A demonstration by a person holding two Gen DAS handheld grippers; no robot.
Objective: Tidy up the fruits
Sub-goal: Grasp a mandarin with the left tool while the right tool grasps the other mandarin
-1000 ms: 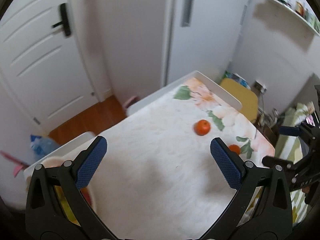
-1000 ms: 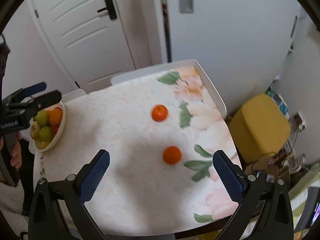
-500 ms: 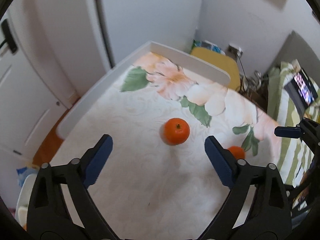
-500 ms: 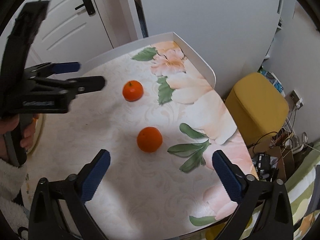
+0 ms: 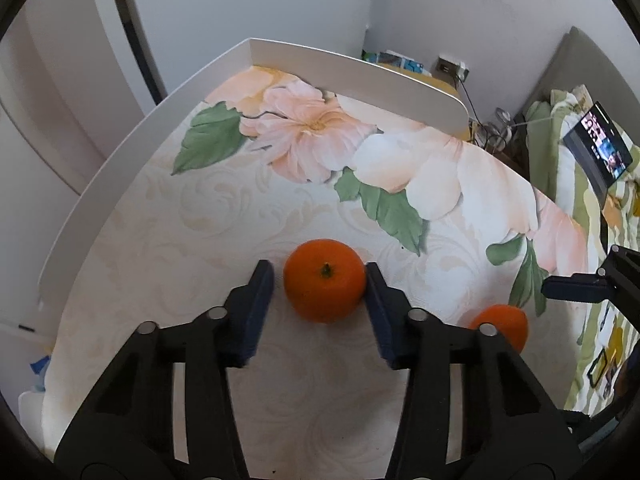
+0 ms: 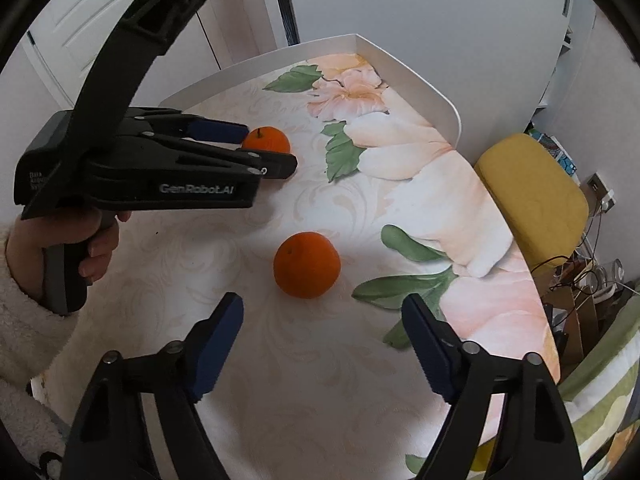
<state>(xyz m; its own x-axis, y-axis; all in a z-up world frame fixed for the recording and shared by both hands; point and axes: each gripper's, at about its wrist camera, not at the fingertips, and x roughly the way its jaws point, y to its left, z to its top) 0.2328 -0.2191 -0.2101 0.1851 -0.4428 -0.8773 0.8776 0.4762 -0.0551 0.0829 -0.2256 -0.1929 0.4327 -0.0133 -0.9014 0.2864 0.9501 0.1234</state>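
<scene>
- Left wrist view pretty much tells the story: the far orange [image 5: 325, 280] sits right between the fingers of the left gripper [image 5: 320, 284], stem pointing up, resting on the flowered tablecloth [image 5: 200, 216].
- Right-hand pad [image 5: 378, 304] looks like it's touching the peel; the left-hand pad has a thin sliver of cloth showing between it and the fruit. So the jaws are narrowed around the orange but not clamped, I'd say.
- It's basically round, so no long axis to fuss over. The fruit is centred between the tips, maybe a hair toward the right-hand finger.
- Right wrist view: the right gripper [image 6: 322, 320] has its fingers spread wide and holds nothing. The near orange [image 6: 307, 265] lies just ahead of the tips, a bit left of the midline.
- Each hand is clearly closer to its own fruit, the two oranges sit well apart, and neither gripper crowds the other.
- My guess: the left just needs to finish the squeeze, while the right needs a short push forward before closing.
- No bowl or basket shows in either view right now, so can't tell where these are headed.
</scene>
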